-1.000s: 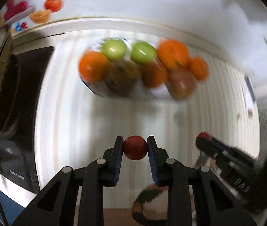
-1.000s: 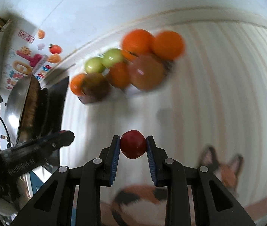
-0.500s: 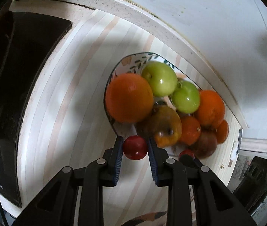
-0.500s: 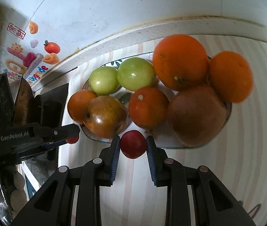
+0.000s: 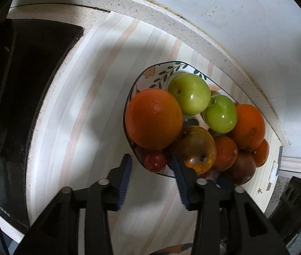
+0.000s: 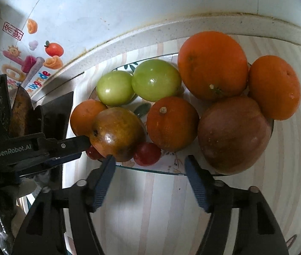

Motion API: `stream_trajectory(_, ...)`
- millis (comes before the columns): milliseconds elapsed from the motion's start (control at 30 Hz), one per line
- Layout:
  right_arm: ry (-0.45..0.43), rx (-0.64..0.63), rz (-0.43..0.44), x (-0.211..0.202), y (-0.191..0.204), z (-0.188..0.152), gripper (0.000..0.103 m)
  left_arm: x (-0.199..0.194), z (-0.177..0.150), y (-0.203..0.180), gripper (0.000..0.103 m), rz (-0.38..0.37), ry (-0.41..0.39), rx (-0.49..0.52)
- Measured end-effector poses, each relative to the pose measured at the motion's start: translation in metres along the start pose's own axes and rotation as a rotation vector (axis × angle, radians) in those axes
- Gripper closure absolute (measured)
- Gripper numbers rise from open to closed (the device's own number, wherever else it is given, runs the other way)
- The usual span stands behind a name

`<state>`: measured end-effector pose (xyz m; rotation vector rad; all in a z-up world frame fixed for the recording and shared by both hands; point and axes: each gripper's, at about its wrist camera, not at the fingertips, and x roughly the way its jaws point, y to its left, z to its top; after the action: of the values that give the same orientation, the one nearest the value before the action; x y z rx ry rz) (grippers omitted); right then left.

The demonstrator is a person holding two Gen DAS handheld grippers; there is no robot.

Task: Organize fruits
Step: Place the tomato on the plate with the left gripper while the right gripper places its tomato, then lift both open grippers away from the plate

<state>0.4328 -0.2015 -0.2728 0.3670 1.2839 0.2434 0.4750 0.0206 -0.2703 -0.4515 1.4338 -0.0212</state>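
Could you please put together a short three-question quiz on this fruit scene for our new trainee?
1. True or false: the right gripper is clamped on a small red fruit.
2. How many green fruits lie on the plate? A) one B) two C) four
3. Fill in: in the left wrist view, the small red fruit in front of the left gripper rests on the plate's ____ edge.

Key:
1. False. Its fingers have just been opening and stand apart, and the fruit lies on the plate beyond them.
2. B, two green fruits, side by side at the far rim.
3. Near.
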Motion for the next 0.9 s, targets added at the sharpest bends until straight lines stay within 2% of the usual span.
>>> stream_trajectory(133,0.003,-0.008,-0.017,-0.016,0.003,-0.006,0.012,-0.018,-0.009,-0.003,0.027,0.047,-0.033,0.051)
stream_trajectory(167,-0.002,-0.012,-0.04,-0.024,0.003,-0.009,0.01,-0.023,-0.012,-0.004,0.021,0.065,-0.044,0.065)
stream_trajectory(267,-0.026,-0.019,-0.118,-0.047,0.001,-0.016,0.007,-0.037,-0.026,-0.01,0.011,0.135,-0.083,0.133)
stream_trajectory(367,-0.071,-0.026,-0.205,-0.075,-0.001,-0.022,0.006,-0.052,-0.045,-0.018,0.009,0.215,-0.128,0.205)
stream_trajectory(500,-0.117,-0.048,-0.3,-0.103,-0.002,-0.028,0.004,-0.068,-0.07,-0.024,0.009,0.269,-0.173,0.251)
stream_trajectory(900,-0.184,-0.082,-0.315,-0.154,-0.002,-0.05,0.003,-0.113,-0.115,-0.049,0.009,0.287,-0.3,0.276)
